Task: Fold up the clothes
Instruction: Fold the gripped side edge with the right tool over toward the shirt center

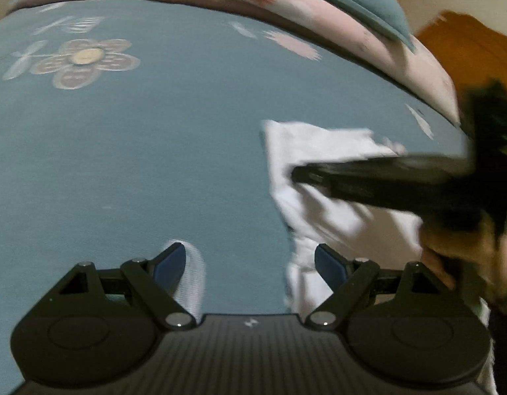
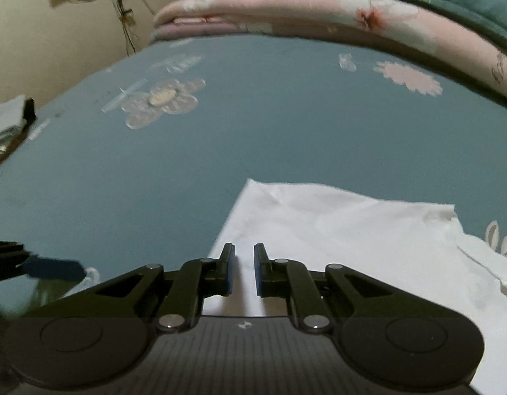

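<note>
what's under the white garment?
The white garment lies directly on the blue floral bedsheet, which shows on every side of it. Nothing else pokes out at its edges; whatever the cloth itself covers, and its near part behind the right gripper, cannot be seen.

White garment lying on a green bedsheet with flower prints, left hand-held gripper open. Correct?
Not quite: the bedsheet is blue, not green, as the right wrist view shows. The rest holds: the white garment lies on it, flower prints included, and the left hand-held gripper is open.
</note>
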A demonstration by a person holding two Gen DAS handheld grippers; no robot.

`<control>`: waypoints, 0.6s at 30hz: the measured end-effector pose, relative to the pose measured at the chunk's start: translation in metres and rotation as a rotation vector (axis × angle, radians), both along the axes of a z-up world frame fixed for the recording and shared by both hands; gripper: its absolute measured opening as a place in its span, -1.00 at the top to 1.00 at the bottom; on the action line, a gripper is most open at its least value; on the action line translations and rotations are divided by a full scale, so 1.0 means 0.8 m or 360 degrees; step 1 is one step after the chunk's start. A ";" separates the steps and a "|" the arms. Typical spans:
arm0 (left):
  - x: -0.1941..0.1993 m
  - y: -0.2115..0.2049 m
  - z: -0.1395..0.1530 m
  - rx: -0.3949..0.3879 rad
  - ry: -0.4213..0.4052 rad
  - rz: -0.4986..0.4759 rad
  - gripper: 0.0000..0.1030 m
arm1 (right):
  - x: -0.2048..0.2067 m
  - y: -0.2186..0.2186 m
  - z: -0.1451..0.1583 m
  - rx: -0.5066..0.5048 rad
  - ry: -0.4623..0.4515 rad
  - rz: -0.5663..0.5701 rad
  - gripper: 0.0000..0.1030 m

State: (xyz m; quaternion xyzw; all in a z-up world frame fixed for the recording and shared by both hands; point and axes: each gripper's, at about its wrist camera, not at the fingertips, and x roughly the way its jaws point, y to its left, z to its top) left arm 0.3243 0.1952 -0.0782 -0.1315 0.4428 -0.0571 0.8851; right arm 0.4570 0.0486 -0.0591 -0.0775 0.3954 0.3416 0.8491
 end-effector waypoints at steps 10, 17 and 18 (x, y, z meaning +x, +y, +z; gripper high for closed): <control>0.004 -0.027 0.001 -0.0044 0.0003 -0.0088 -0.66 | 0.043 0.027 0.008 0.0009 -0.0031 -0.0029 0.73; 0.003 -0.028 -0.001 -0.0029 0.0020 -0.0086 -0.66 | 0.058 0.024 -0.007 -0.0029 0.0019 -0.0112 0.72; 0.002 -0.028 -0.001 -0.0029 0.0019 -0.0088 -0.66 | 0.059 0.022 -0.006 -0.0008 0.0021 -0.0118 0.73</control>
